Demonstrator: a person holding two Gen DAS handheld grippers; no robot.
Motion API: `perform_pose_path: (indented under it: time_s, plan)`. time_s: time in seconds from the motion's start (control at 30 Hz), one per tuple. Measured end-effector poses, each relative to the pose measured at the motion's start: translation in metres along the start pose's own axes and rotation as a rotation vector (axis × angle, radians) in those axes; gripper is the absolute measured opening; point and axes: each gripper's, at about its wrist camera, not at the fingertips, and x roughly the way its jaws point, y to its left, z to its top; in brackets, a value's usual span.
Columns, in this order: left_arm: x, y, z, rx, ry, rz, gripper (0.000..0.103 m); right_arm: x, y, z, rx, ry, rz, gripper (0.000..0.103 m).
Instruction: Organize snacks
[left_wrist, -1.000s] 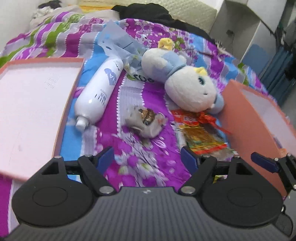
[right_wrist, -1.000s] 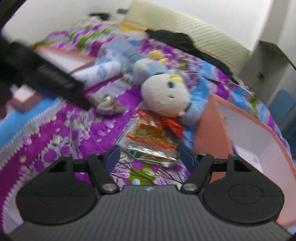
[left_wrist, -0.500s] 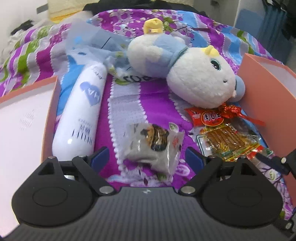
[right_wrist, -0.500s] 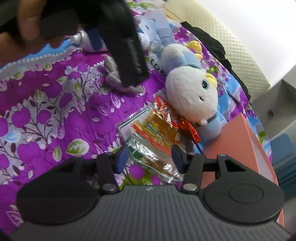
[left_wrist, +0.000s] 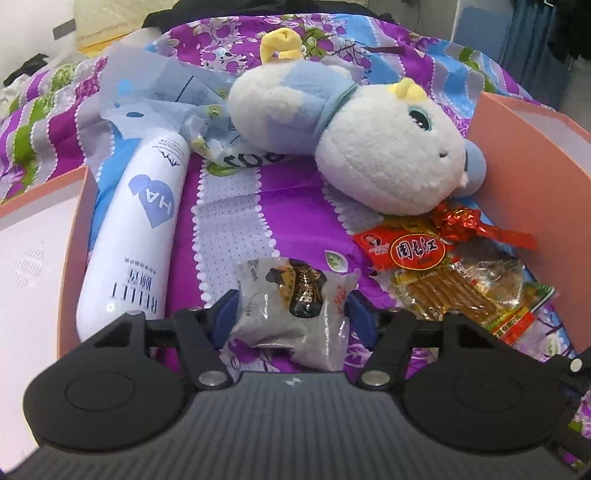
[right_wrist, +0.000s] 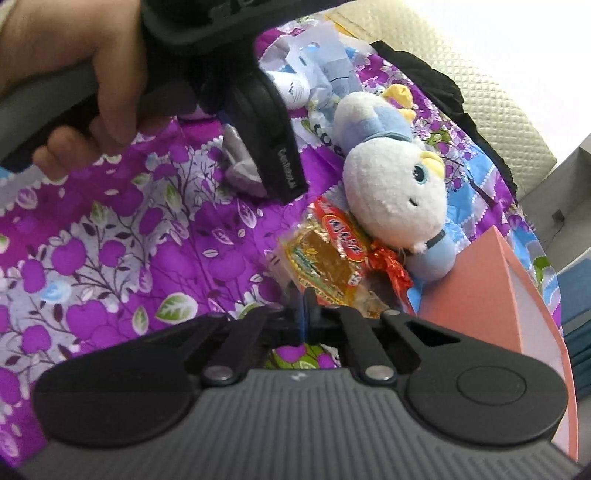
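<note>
A grey snack packet (left_wrist: 295, 288) lies on the purple floral bedspread between the blue pads of my left gripper (left_wrist: 293, 314). Its jaws are closing and the pads (left_wrist: 225, 314) stand right at the packet's side edges. To its right lies a clear packet of orange strips (left_wrist: 454, 291) with a red sachet (left_wrist: 410, 251) on it. My right gripper (right_wrist: 304, 314) is shut on the near edge of that orange strip packet (right_wrist: 325, 262). In the right wrist view a hand (right_wrist: 92, 74) holds the black left gripper body (right_wrist: 266, 122), which hides most of the grey packet.
A white and blue plush toy (left_wrist: 369, 158) lies behind the snacks, touching a red foil candy (left_wrist: 458, 221). A white spray bottle (left_wrist: 136, 229) lies at the left beside a pink box (left_wrist: 74, 229). Another pink box (right_wrist: 480, 295) stands at the right. Crumpled blue plastic (left_wrist: 159, 96) lies behind.
My left gripper came forward and down until the grey packet sat between its jaws, which then narrowed. My right gripper's jaws went from wide apart to shut on the orange packet's edge.
</note>
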Motion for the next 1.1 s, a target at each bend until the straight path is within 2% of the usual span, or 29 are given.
perform_pose_path:
  time_s: [0.33, 0.47, 0.6, 0.7, 0.93, 1.03, 1.1]
  plan:
    - [-0.053, -0.015, -0.023, -0.090, 0.063, 0.014, 0.064, -0.055, 0.001, -0.014, 0.016, -0.029, -0.010, 0.003]
    - [-0.087, -0.021, -0.042, -0.132, 0.059, 0.021, 0.064, -0.082, 0.007, -0.024, 0.019, -0.044, -0.007, 0.003]
    - [-0.113, -0.029, -0.074, -0.177, 0.099, 0.064, 0.064, -0.107, 0.019, -0.036, 0.017, -0.049, -0.009, 0.003]
    - [-0.127, -0.034, -0.105, -0.200, 0.129, 0.076, 0.064, -0.123, 0.030, -0.047, 0.031, -0.045, 0.012, 0.003]
    - [-0.165, -0.047, -0.160, -0.274, 0.125, 0.070, 0.065, -0.144, 0.042, -0.067, 0.088, -0.022, 0.054, 0.003]
    - [-0.172, -0.051, -0.173, -0.277, 0.107, 0.070, 0.069, -0.147, 0.048, -0.077, 0.123, -0.002, 0.113, 0.006]
    - [-0.174, -0.050, -0.177, -0.290, 0.100, 0.054, 0.077, -0.148, 0.047, -0.083, 0.173, -0.002, 0.176, 0.007]
